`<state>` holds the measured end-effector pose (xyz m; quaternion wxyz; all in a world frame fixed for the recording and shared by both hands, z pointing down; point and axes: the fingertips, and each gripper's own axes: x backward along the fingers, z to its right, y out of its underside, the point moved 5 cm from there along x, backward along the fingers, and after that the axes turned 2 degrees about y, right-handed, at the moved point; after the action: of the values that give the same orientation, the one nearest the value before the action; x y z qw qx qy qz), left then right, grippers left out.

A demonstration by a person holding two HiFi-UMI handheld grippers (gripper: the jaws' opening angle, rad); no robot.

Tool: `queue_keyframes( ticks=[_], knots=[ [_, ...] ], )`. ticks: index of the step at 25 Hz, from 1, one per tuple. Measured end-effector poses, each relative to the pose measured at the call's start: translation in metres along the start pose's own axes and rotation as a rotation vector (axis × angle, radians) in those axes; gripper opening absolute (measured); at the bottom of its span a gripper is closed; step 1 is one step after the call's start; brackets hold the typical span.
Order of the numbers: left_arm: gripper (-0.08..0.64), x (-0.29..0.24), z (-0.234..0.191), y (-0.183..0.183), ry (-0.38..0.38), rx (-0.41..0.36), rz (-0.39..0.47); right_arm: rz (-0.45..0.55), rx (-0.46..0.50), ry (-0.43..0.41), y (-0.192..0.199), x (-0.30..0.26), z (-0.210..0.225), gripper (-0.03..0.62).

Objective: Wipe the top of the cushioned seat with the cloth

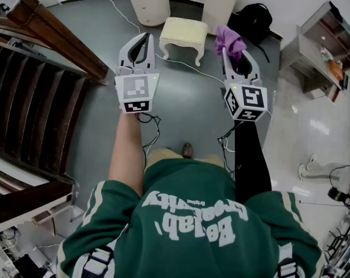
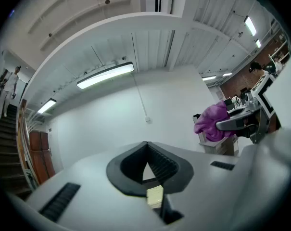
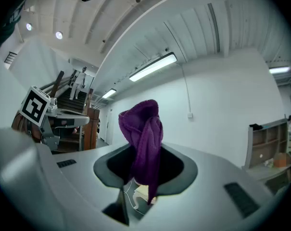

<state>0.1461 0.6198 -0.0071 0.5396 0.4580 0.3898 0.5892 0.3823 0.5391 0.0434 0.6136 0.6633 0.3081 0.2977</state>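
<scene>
Right hand-held gripper (image 1: 237, 52) has its jaws clamped on the purple cloth (image 3: 144, 134), which bunches above the tips and hangs down between them. Left hand-held gripper (image 2: 146, 146) is closed with its tips touching and nothing between them. Both are held in the air above the grey floor (image 1: 186, 109). Ahead of them stands the cream cushioned seat (image 1: 184, 30), apart from both and untouched by the cloth.

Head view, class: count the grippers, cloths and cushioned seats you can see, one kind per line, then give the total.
grippers: 2, the left gripper and the right gripper
purple cloth: 1
cushioned seat: 1
total: 4
</scene>
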Motion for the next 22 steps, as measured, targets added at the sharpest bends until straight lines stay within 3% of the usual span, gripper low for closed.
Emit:
queue_keyframes(
  ticks=[22],
  knots=[
    [0.017, -0.005, -0.001, 0.003, -0.015, -0.002, -0.016, -0.015, -0.044, -0.013, 0.013, -0.008, 0.012, 0.132]
  ],
)
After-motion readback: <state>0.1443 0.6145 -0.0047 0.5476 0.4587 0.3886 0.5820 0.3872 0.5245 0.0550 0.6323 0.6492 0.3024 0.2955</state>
